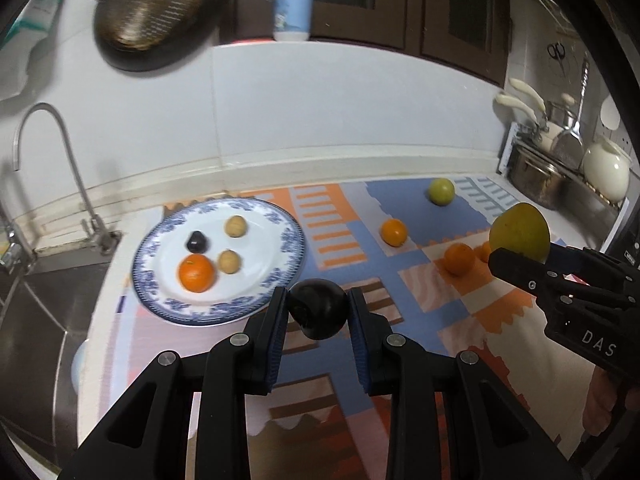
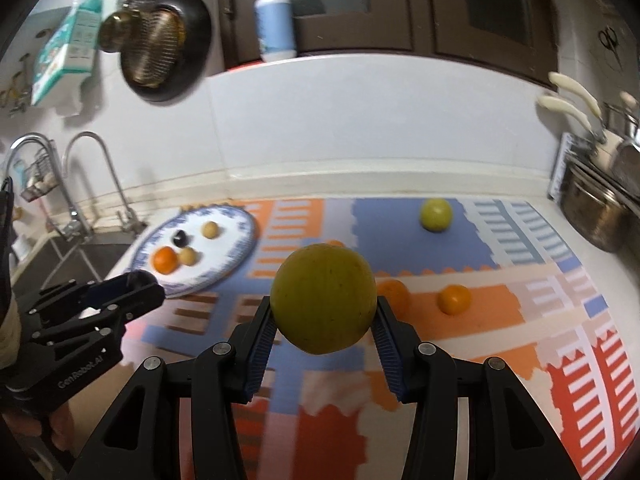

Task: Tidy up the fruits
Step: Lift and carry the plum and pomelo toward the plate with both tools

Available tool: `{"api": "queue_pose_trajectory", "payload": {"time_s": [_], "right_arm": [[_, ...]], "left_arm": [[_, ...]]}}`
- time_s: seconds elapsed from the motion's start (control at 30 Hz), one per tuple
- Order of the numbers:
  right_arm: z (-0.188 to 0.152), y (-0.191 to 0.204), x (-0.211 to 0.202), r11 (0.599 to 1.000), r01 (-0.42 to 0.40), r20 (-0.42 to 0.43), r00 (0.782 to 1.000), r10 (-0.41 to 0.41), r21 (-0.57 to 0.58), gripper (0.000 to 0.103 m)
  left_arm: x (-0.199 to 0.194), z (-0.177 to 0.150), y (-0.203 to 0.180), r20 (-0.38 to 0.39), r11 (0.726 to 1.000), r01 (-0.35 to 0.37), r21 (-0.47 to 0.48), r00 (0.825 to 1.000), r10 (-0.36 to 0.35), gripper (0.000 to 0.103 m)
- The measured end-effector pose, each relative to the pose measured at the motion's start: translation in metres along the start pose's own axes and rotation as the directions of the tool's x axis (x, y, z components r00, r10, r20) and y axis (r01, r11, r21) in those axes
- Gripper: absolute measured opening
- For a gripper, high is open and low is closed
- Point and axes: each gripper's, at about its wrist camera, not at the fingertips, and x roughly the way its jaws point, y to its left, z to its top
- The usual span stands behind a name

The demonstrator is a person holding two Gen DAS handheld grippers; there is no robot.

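My left gripper (image 1: pixel 318 314) is shut on a dark plum (image 1: pixel 318 308), held above the mat just right of the blue-and-white plate (image 1: pixel 280 256). The plate holds an orange (image 1: pixel 196 273), a small dark fruit (image 1: pixel 197 241) and two small tan fruits (image 1: pixel 235 226). My right gripper (image 2: pixel 324 312) is shut on a large yellow-green fruit (image 2: pixel 323 304) above the mat's middle; it also shows at the right of the left wrist view (image 1: pixel 519 232). On the mat lie a green fruit (image 2: pixel 436 214) and oranges (image 2: pixel 454 299).
A sink (image 1: pixel 36 320) with a tap (image 1: pixel 52 152) lies left of the plate. Pots and a kettle (image 1: pixel 606 168) stand at the right. A pan and strainer (image 2: pixel 160 48) hang on the wall. A bottle (image 2: pixel 274 20) stands on the ledge.
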Motion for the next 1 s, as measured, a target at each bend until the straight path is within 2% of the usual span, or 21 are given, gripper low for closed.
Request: {"api": "queue_pose_trajectory", "payload": {"time_s": [0.47,0.77,1.0], "right_arm": [[0.022,0.050,0.002,0.987,-0.142,0.014,0.990,0.143,-0.081,0.049],[0.040,0.075,0.021,0.970,-0.216,0.001,0.976,0.217,-0.116,0.049],[0.058,0.094,0.041,0.959,-0.239,-0.006,0.971,0.241,-0.153,0.049]], "left_arm": [[-0.034,0.001,0.043,0.046,0.992,-0.102,-0.073,0.993,0.105,0.029],[-0.038,0.011,0.067,0.067,0.983,-0.169,-0.076,0.982,0.174,0.029],[-0.029,0.025,0.088,0.067,0.978,-0.190,-0.083,0.978,0.196,0.029]]}}
